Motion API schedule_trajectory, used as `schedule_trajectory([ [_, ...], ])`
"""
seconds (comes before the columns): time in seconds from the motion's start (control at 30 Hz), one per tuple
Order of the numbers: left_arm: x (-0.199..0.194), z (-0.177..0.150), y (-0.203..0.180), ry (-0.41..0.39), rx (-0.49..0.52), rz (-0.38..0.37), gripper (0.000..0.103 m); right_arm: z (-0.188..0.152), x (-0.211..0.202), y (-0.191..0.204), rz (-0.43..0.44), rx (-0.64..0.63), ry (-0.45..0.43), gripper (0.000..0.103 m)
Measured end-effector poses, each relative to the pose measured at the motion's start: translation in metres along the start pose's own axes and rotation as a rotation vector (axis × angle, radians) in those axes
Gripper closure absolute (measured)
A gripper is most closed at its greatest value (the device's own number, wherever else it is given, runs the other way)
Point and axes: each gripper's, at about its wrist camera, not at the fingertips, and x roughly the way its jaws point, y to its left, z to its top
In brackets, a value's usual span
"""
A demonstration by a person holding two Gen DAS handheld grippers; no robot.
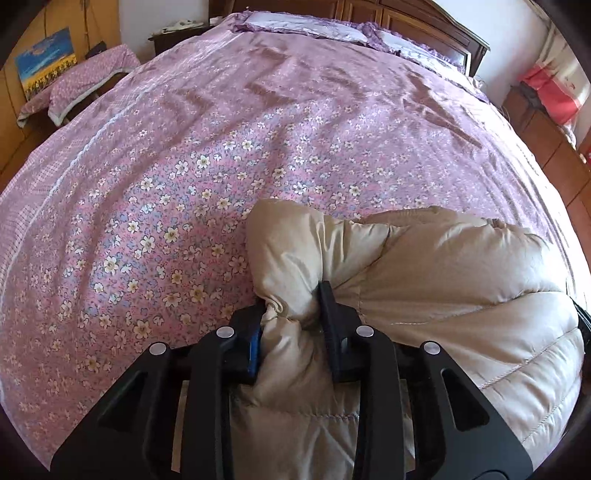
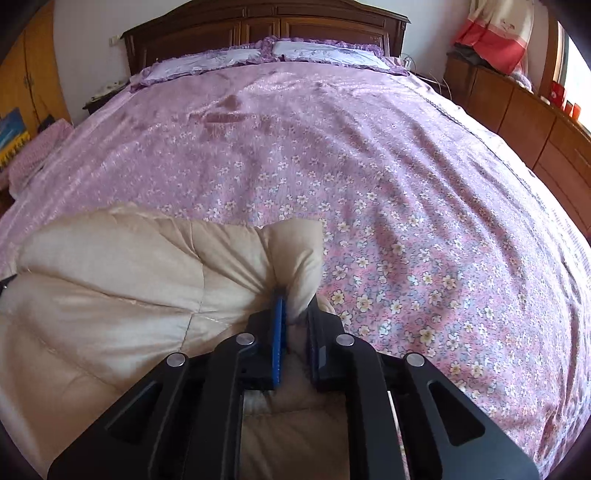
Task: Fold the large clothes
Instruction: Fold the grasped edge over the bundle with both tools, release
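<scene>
A beige quilted puffer jacket lies bunched at the near edge of the bed. My left gripper is shut on a puffy fold at the jacket's left end. In the right wrist view the same jacket spreads to the left, and my right gripper is shut on a fold at its right end. Both grippers hold their folds just above the bedspread. The rest of the jacket hangs below the grippers, out of sight.
The bed carries a pink floral bedspread with two pillows at a dark wooden headboard. A stool with a pink cover stands left of the bed. Wooden cabinets run along the right.
</scene>
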Motion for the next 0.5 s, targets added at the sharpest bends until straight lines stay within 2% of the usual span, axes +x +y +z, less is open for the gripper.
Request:
schedule_trajectory([
  [0.1, -0.006, 0.002, -0.002, 0.0, 0.018, 0.017, 0.073, 0.0, -0.002, -0.001, 0.002, 0.002, -0.004, 0.09],
  [0.17, -0.015, 0.002, -0.002, -0.003, 0.032, 0.023, 0.072, 0.001, -0.009, -0.004, 0.016, 0.007, -0.017, 0.085],
  [0.2, -0.021, 0.002, -0.001, -0.007, 0.042, 0.024, 0.067, 0.002, -0.015, -0.007, 0.028, 0.015, -0.024, 0.081],
  [0.27, -0.034, 0.0, 0.002, -0.017, 0.061, 0.023, 0.058, 0.003, -0.026, -0.014, 0.055, 0.034, -0.038, 0.063],
  [0.3, -0.042, -0.001, 0.004, -0.026, 0.062, 0.028, 0.048, 0.002, -0.033, -0.019, 0.05, 0.05, -0.049, 0.046],
  [0.33, -0.049, -0.002, 0.007, -0.034, 0.066, 0.022, 0.04, 0.002, -0.04, -0.023, 0.048, 0.064, -0.064, 0.04],
  [0.4, -0.064, -0.006, 0.013, -0.048, 0.066, -0.002, 0.035, 0.001, -0.055, -0.031, 0.079, 0.075, -0.085, 0.04],
  [0.5, -0.086, -0.013, 0.022, -0.066, 0.063, 0.002, 0.03, -0.004, -0.077, -0.039, 0.1, 0.077, -0.1, 0.039],
])
